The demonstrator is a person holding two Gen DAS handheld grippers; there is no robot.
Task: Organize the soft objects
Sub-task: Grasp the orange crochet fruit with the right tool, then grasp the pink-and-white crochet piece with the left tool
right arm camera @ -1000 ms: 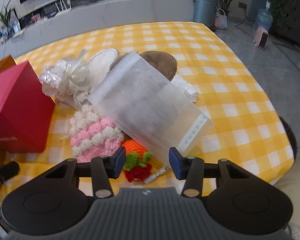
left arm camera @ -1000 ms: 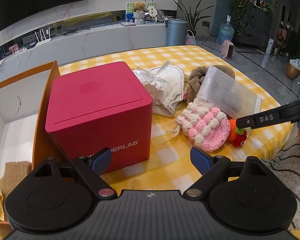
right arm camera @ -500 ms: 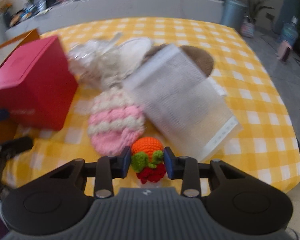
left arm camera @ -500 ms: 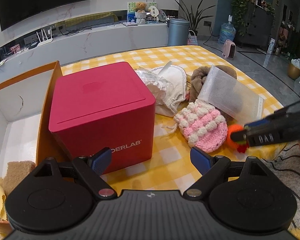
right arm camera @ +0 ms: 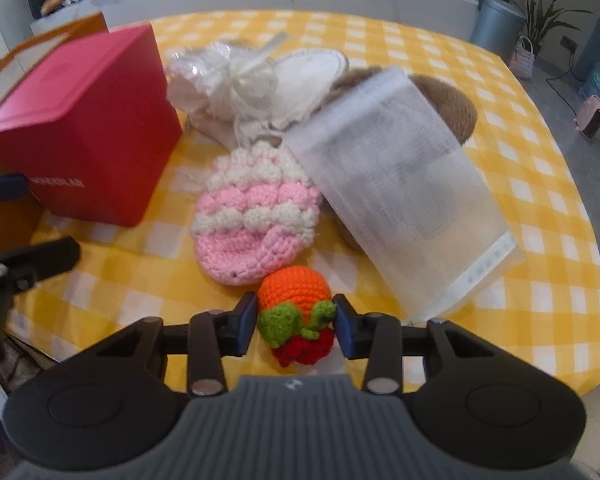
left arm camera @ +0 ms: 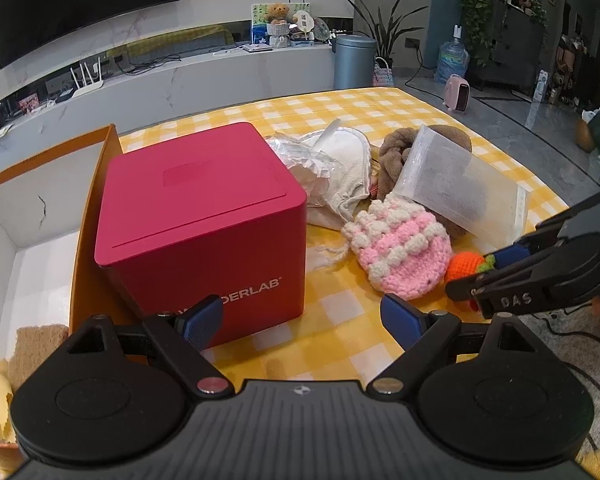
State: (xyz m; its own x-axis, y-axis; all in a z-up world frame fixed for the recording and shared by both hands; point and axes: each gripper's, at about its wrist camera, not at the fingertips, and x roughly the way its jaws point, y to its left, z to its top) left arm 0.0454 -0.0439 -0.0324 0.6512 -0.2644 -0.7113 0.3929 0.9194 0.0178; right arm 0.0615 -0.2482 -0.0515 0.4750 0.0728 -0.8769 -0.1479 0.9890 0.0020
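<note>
Beside the red box [right arm camera: 80, 128], your right gripper [right arm camera: 296, 316] has just been easing its jaws, pads touching the crocheted orange toy [right arm camera: 296, 304]; left gripper [left arm camera: 300, 316] gapes, holding nothing. Task looks barely begun: pink knit pouch [right arm camera: 252, 216], frosted plastic bag [right arm camera: 404, 200], white cloth bundle [right arm camera: 256, 80] and brown fuzzy item [right arm camera: 448, 104] remain heaped right of that box.

Bright even daylight, soft shadows, fisheye-bent edges, slight blur in right wrist view

Home living room — wall television [left arm camera: 80, 0], potted plant [left arm camera: 384, 28], teddy bear [left arm camera: 278, 14], gingham-clothed table [left arm camera: 380, 108]
</note>
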